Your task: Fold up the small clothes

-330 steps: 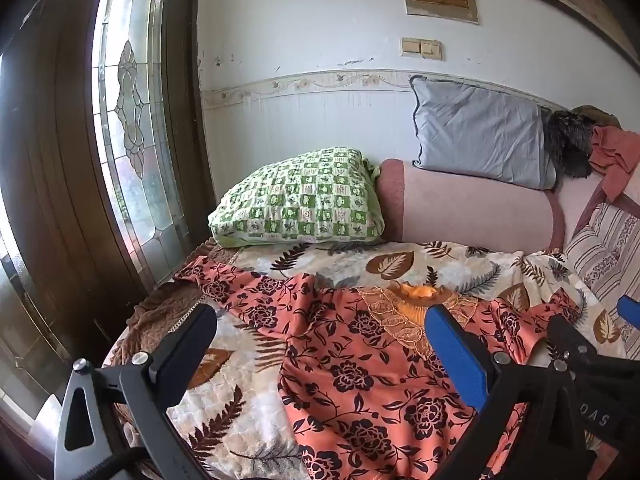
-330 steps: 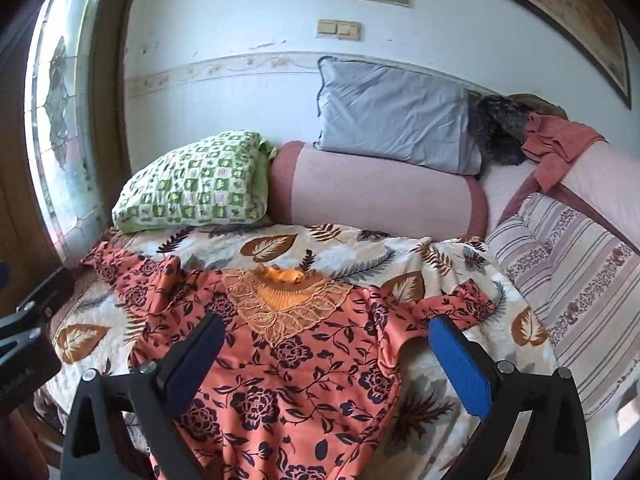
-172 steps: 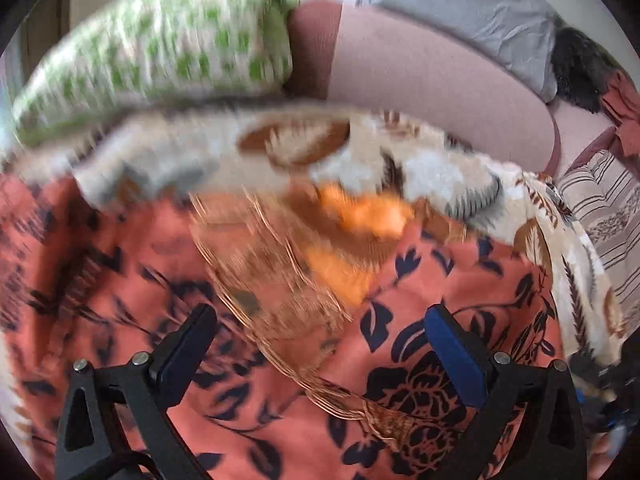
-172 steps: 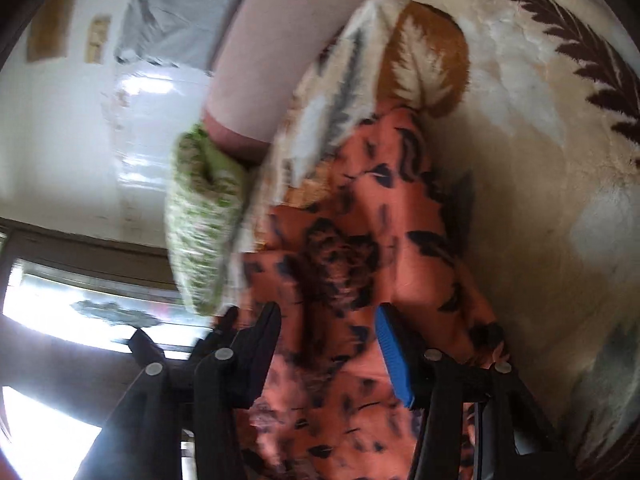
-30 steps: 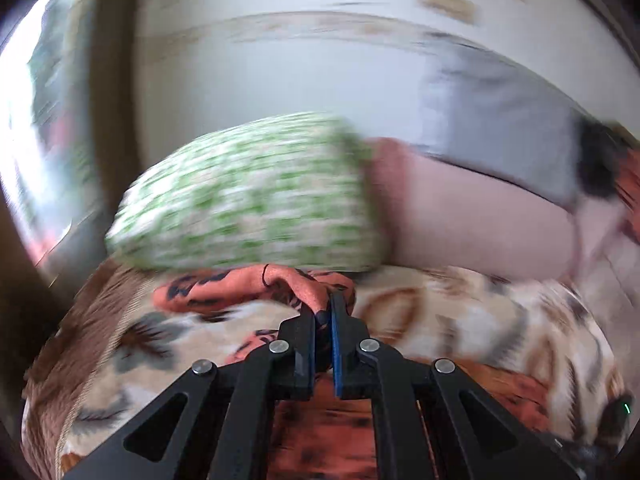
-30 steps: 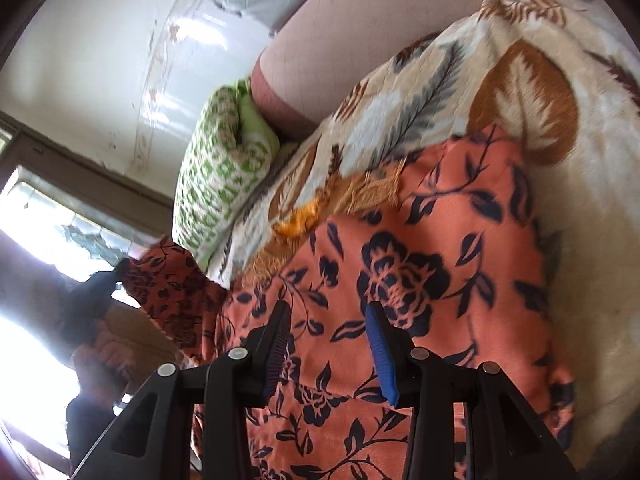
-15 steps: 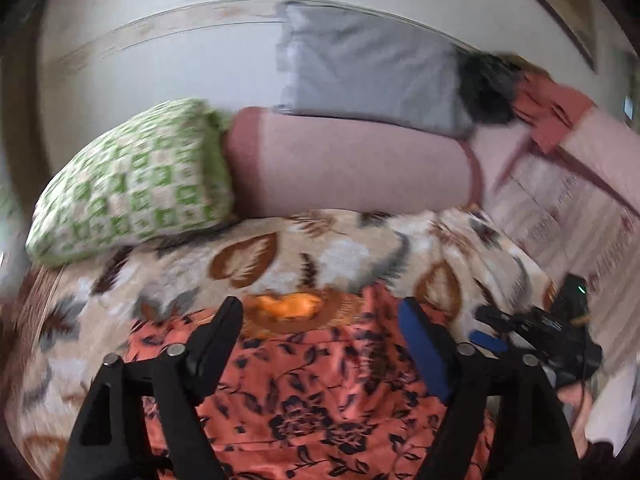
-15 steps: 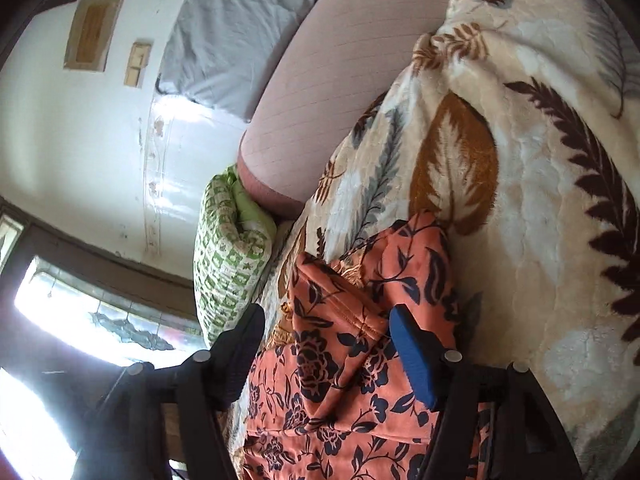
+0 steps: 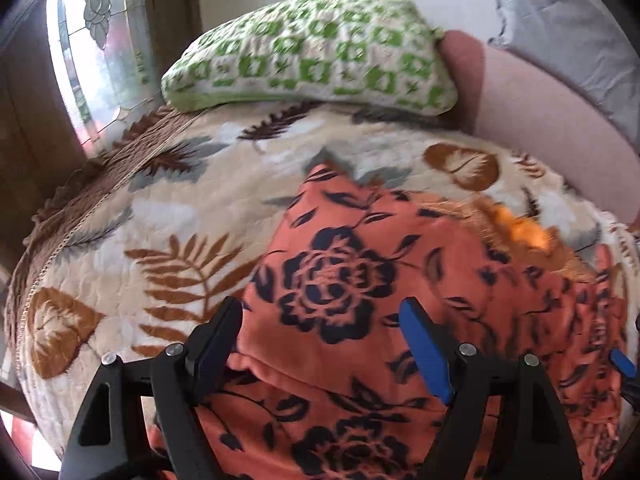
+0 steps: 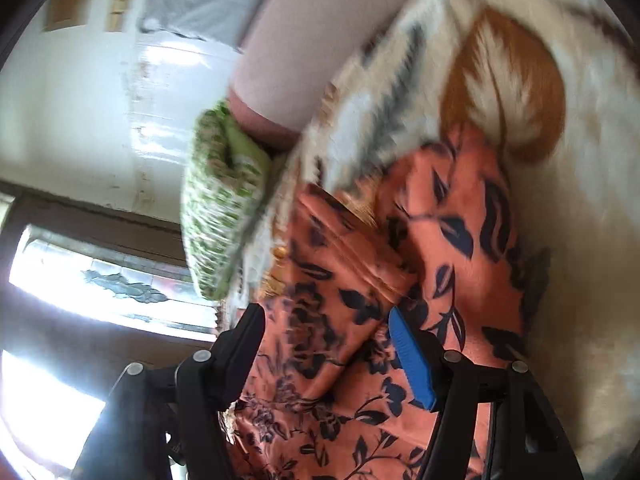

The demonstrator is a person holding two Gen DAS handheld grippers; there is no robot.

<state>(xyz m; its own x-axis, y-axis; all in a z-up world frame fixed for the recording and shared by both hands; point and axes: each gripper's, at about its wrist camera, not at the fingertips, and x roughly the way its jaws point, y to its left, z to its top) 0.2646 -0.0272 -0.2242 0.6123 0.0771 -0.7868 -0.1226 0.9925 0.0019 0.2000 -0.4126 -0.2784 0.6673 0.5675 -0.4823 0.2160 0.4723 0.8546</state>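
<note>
Grippers, left (image 9: 320,340) and right (image 10: 326,350), are hovering released over the floral garment (image 9: 400,280); ideally each is pinching one folded edge near six o'clock, evenly.

One orange floral garment (image 9: 340,280) lies on one leaf-patterned blanket (image 9: 168,208). Behind it are three cushions: one green-and-white checked pillow (image 9: 312,60), one pink bolster (image 9: 540,120) and one grey pillow (image 9: 568,32). Two grippers are in view, the left gripper (image 9: 320,336) and the right gripper (image 10: 326,344), each with two fingers, one black and one blue-padded, and one stained-glass window (image 9: 96,48) is at the side.
</note>
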